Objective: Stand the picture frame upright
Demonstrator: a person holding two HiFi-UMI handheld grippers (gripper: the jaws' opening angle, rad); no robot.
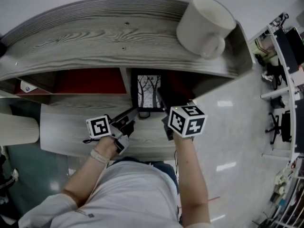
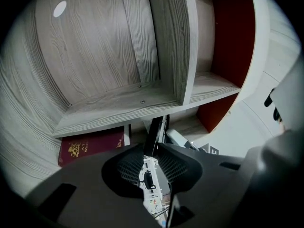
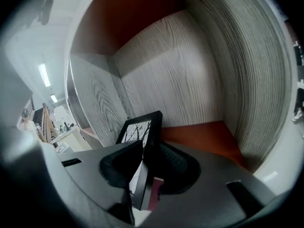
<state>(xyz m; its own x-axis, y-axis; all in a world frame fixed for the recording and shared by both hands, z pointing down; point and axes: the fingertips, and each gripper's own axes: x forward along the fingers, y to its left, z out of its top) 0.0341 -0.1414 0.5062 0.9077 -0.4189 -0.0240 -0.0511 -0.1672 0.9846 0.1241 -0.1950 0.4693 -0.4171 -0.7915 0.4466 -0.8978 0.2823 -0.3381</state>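
A black picture frame (image 1: 148, 90) with a bare-tree print stands roughly upright at the mouth of the shelf's lower opening, seen from above in the head view. My left gripper (image 1: 134, 112) comes in from the left, and the frame's thin black edge (image 2: 153, 134) runs down between its pads in the left gripper view (image 2: 151, 158). My right gripper (image 1: 162, 106) is at the frame's right side. In the right gripper view the frame (image 3: 138, 129) sits between the jaws (image 3: 147, 163), with a pad against each face.
A large white mug (image 1: 206, 25) stands on top of the grey wooden shelf unit (image 1: 104, 34). A dark red book (image 2: 90, 146) lies flat in the lower left compartment. A vertical divider (image 2: 171, 42) splits the shelf, and the right compartment has a red back panel (image 2: 235, 46).
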